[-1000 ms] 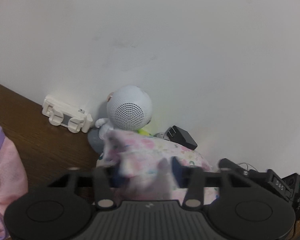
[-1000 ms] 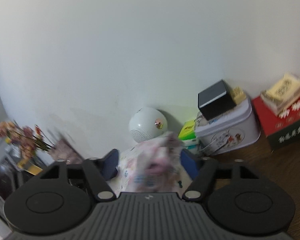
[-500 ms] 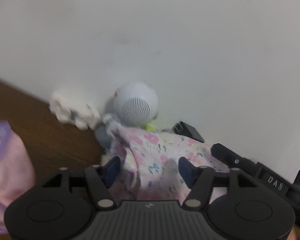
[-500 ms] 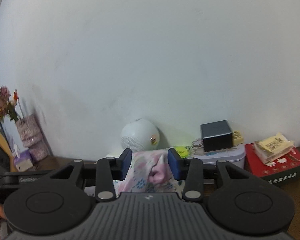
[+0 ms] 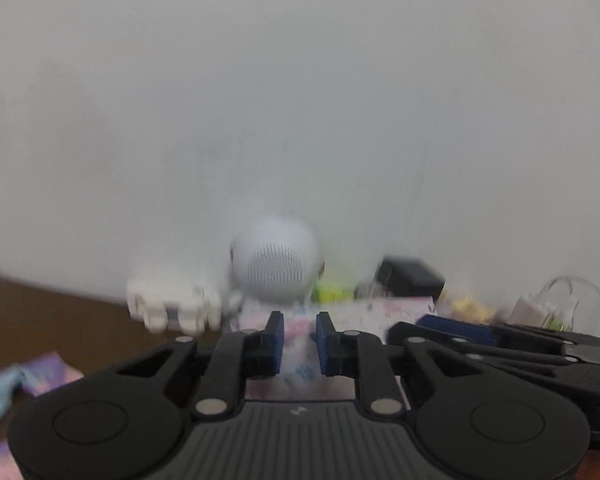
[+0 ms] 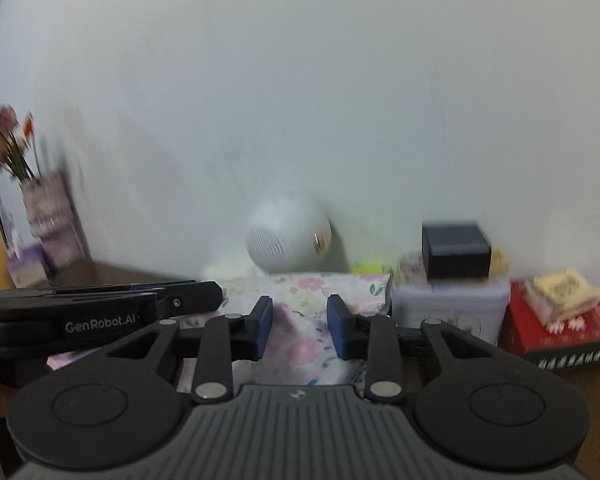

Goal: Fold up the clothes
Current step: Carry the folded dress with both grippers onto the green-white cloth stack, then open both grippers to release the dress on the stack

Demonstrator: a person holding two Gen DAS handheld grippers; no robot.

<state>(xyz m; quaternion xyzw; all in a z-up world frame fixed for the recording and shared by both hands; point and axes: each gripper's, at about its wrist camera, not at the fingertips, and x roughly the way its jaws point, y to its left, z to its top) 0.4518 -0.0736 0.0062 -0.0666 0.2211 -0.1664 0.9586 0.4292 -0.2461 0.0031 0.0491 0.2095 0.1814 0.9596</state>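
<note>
Soft floral cloth [image 6: 312,292] lies on a brown wooden bench [image 5: 60,312] before a round perforated speaker [image 6: 288,238]. The left gripper [image 5: 299,338] and right gripper [image 6: 299,322] have just been closing, blue-padded jaws straddling cloth; whether they pinch it is unclear.

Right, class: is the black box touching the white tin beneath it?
Touching. The right wrist view shows the black box resting directly on the lid of the white tin, with no gap between them.
</note>
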